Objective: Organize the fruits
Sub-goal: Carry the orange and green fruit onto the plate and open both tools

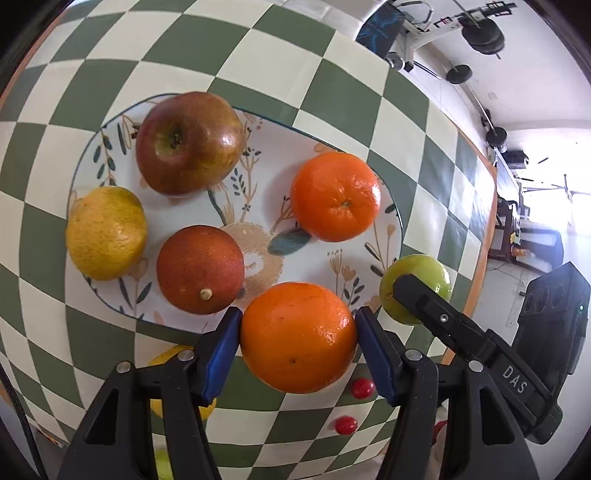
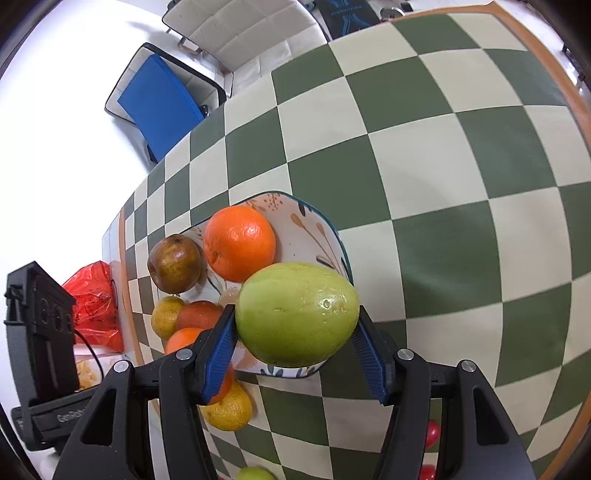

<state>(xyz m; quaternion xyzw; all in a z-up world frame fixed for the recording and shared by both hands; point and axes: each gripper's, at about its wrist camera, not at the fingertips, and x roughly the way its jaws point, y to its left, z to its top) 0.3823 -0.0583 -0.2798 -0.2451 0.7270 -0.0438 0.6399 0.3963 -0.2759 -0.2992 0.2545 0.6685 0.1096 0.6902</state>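
A floral plate (image 1: 258, 155) on the checked cloth holds a dark red apple (image 1: 188, 142), a yellow lemon (image 1: 105, 232), a reddish-brown fruit (image 1: 199, 269) and a mandarin (image 1: 335, 195). My left gripper (image 1: 297, 338) is shut on an orange (image 1: 297, 338) at the plate's near rim. My right gripper (image 2: 295, 315) is shut on a green guava (image 2: 295, 315) over the plate's (image 2: 314, 225) edge; it shows in the left wrist view (image 1: 424, 269) too. The mandarin (image 2: 239, 242) and apple (image 2: 174, 264) lie beyond it.
On the cloth near the grippers lie a yellow citrus (image 2: 229, 410), small red fruits (image 1: 362, 387) and a green fruit (image 2: 255, 473). A red plastic bag (image 2: 96, 306) sits off the table's left edge. A chair (image 2: 236, 29) stands beyond the table.
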